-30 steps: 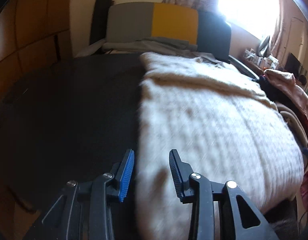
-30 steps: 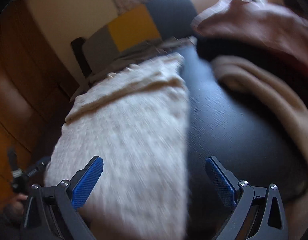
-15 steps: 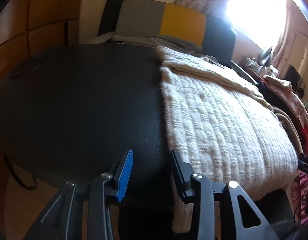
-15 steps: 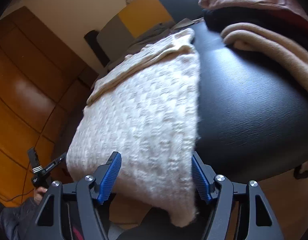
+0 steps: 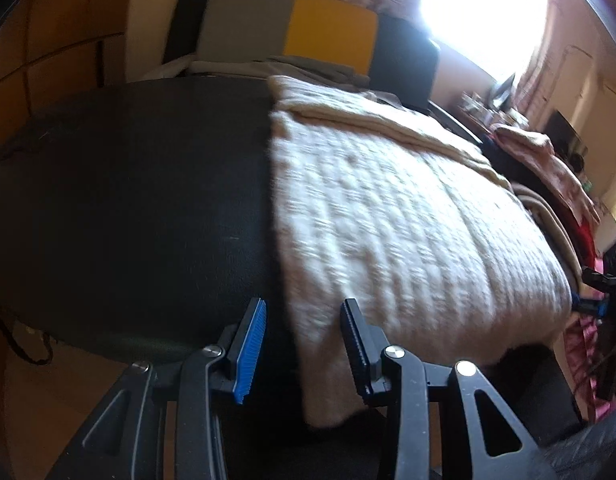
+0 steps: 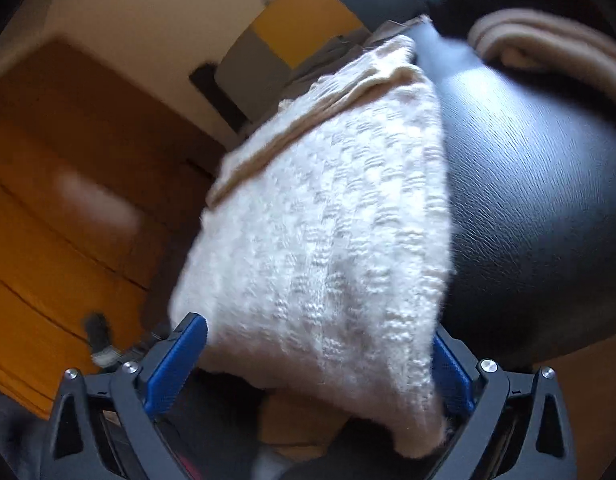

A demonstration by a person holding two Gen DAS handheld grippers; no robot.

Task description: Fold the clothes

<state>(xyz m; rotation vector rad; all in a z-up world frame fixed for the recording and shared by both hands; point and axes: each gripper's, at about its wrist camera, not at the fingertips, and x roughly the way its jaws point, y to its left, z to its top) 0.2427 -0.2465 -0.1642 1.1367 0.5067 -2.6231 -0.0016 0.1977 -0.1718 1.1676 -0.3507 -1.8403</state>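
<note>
On the black desk (image 5: pixel 127 200) a cream knit sweater (image 5: pixel 388 220) lies lengthwise, hem overhanging toward both grippers: left gripper (image 5: pixel 303 350) jaws apart around its left corner, right gripper (image 6: pixel 320 364) jaws opening, straddling the right corner.

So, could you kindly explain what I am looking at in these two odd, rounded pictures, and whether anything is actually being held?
There is no robot here. A person carries a hand-held gripper in each hand, and each has a wide-angle camera looking forward along its two fingers, hence the curved views.

One picture is from the left hand-held gripper, the other from the right hand-held gripper.

Both look at a cream knitted sweater, folded lengthwise on a black padded table, its near end hanging over the edge. More clothes are piled at the far right.

Nothing is gripped yet. The left jaws stand part open around the sweater's near-left edge. The right jaws are opening wide, with the sweater's near end between them.
</note>
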